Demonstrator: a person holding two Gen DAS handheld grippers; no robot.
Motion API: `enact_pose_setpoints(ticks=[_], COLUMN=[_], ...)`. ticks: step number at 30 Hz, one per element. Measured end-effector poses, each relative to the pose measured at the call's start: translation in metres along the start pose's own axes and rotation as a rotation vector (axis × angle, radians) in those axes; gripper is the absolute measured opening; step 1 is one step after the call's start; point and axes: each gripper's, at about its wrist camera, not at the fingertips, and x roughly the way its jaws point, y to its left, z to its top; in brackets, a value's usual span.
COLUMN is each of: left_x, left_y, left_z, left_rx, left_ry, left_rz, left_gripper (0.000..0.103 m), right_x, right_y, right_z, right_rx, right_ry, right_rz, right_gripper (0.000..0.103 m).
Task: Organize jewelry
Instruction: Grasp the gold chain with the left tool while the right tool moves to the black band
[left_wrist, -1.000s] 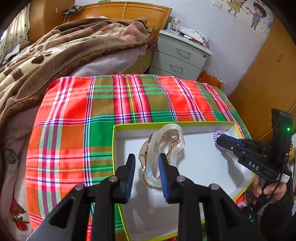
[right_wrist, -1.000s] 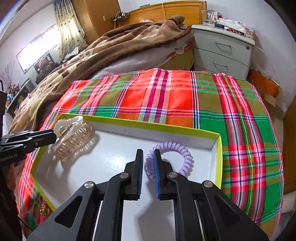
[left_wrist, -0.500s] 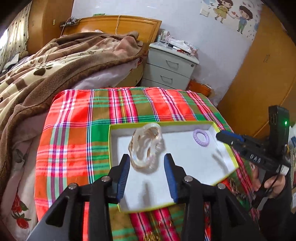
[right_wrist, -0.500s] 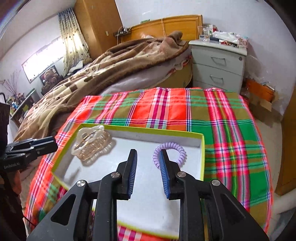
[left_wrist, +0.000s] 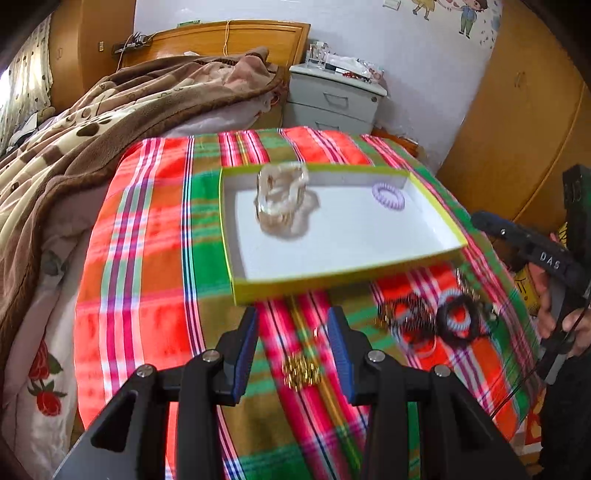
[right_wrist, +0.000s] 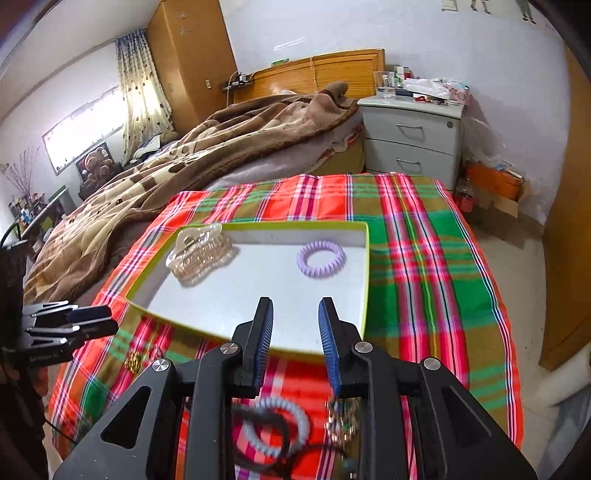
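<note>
Left to right: the left gripper (left_wrist: 291, 352) stood spread and empty above the plaid cloth (left_wrist: 147, 258), a small gold trinket (left_wrist: 300, 370) lying on the cloth between its jaws, which had just been opening. Beyond it, the shallow box (left_wrist: 332, 278) held a translucent claw clip (left_wrist: 282, 201) at its left end and a lilac coil hair tie (left_wrist: 388, 196) well apart at its right. Near the box's front wall lay a tangle of dark and pale coil ties (left_wrist: 448, 319) with chain pieces. The right gripper (right_wrist: 295, 339), likewise parted and empty, had just been opening over that heap. The trinket probably handles light, small and slippery, best pinched across its body; the ties seem soft and springy, best taken across one side of the ring.
</note>
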Motion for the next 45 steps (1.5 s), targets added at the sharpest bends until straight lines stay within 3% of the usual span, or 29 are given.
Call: enact_pose_setpoints(ticks=[8, 17, 25, 30, 34, 45], left_x=[0.012, 0.027, 0.027, 0.027, 0.026, 0.021], left_y=[-0.004, -0.011, -0.016, -0.018, -0.014, -0.010], left_z=[-0.027, -0.034, -0.035, -0.036, -0.037, -0.038], left_rx=[-0.003, 0.011, 0.041, 0.060, 0.046, 0.020], left_ry=[0.055, 0.094, 0.082, 0.075, 0.069, 0.050], left_rz=[0.016, 0.047, 0.090, 0.133, 0.120, 0.111], left_gripper=[0.040, 0.040, 0.039, 0.029, 0.016, 0.015], right_x=[-0.012, -0.016, -0.014, -0.014, -0.011, -0.005], right_y=[-0.002, -0.003, -0.006, -0.004, -0.001, 0.003], right_z=[-0.023, -0.038, -0.050, -0.054, -0.056, -0.063], right_rx=[0.023, 0.020, 0.029, 0.023, 0.011, -0.016], right_ry=[0.004, 0.022, 0.050, 0.064, 0.079, 0.116], right_rz=[-0.011, -0.021, -0.026, -0.009, 0.003, 0.027], right_gripper=[0.026, 0.027, 0.027, 0.026, 0.027, 0.027])
